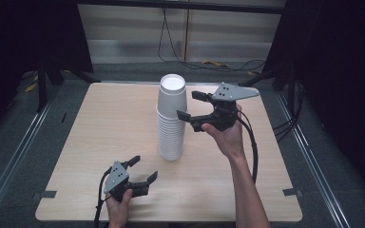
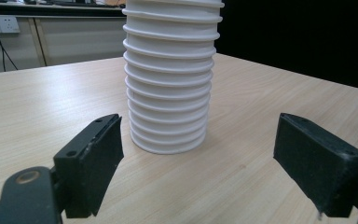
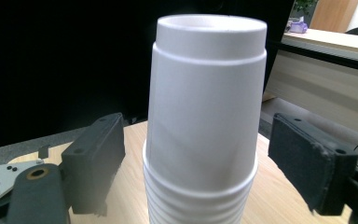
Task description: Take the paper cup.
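My left gripper (image 1: 144, 170) sits low at the near left part of the table (image 1: 100, 123), held in my left hand (image 1: 120, 202). Its jaws are spread apart with nothing between them, and they point toward the foot of the stack of cups (image 1: 171, 121). In the left gripper view the ribbed rims at the bottom of the stack (image 2: 170, 93) stand a little beyond the two black pads (image 2: 95, 161), clear of both.

The stack of white cups stands upside down near the middle of the table, and the top cup (image 1: 172, 92) sits higher than the rest, its smooth side showing above the packed rims.

To the right of the stack, my right hand (image 1: 225, 135) holds the right gripper (image 1: 190, 105) up at the height of that top cup. Its jaws are spread wide. In the right gripper view the top cup (image 3: 207, 98) stands between the two pads (image 3: 98, 163), with a gap on each side, so neither pad presses it.
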The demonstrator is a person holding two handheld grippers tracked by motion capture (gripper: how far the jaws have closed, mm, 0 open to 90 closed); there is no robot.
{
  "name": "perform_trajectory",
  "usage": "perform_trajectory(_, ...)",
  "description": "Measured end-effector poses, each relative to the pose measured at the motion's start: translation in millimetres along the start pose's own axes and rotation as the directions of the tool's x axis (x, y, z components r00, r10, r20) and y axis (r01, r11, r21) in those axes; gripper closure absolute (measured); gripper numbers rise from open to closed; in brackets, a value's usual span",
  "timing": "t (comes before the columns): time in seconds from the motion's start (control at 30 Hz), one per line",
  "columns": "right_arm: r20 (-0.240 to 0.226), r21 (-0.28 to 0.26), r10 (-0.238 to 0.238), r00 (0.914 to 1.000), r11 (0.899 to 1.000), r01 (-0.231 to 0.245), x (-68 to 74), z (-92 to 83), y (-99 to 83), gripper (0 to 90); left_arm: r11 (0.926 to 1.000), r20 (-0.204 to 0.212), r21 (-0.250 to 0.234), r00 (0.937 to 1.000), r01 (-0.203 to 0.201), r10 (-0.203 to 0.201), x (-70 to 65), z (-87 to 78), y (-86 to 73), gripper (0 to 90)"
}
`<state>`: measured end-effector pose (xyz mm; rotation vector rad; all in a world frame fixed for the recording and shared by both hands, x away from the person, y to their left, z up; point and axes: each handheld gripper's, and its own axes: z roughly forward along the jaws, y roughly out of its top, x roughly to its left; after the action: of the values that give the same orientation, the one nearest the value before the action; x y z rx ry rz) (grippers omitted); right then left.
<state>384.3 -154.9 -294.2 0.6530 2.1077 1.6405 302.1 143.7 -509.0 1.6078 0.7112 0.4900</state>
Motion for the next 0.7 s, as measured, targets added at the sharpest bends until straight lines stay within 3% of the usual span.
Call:
perform_trajectory(0.13, -0.025, 0.014, -0.001, 0.9997, 1.000, 0.002, -3.1, 2.8, 8.6, 19.8, 1.0000, -0.002, -0.001, 1.0000, 0.000, 0.000, 0.1, 0.0, 0.0, 15.5)
perform_trajectory(0.37, -0.021, 0.052, -0.002, 0.9998, 0.999, 0.003, -12.9, 8.4, 25.7, 16.0, 1.0000, -0.001, -0.003, 1.0000, 0.005, -0.005, 0.1, 0.0, -0.1, 15.5)
perform_trajectory(0.7, -0.066, 0.142, -0.017, 0.9977, 0.990, 0.026, -15.4, 24.2, 37.0, 15.8, 1.0000, -0.001, -0.004, 1.0000, 0.005, -0.005, 0.1, -0.1, -0.2, 15.5)
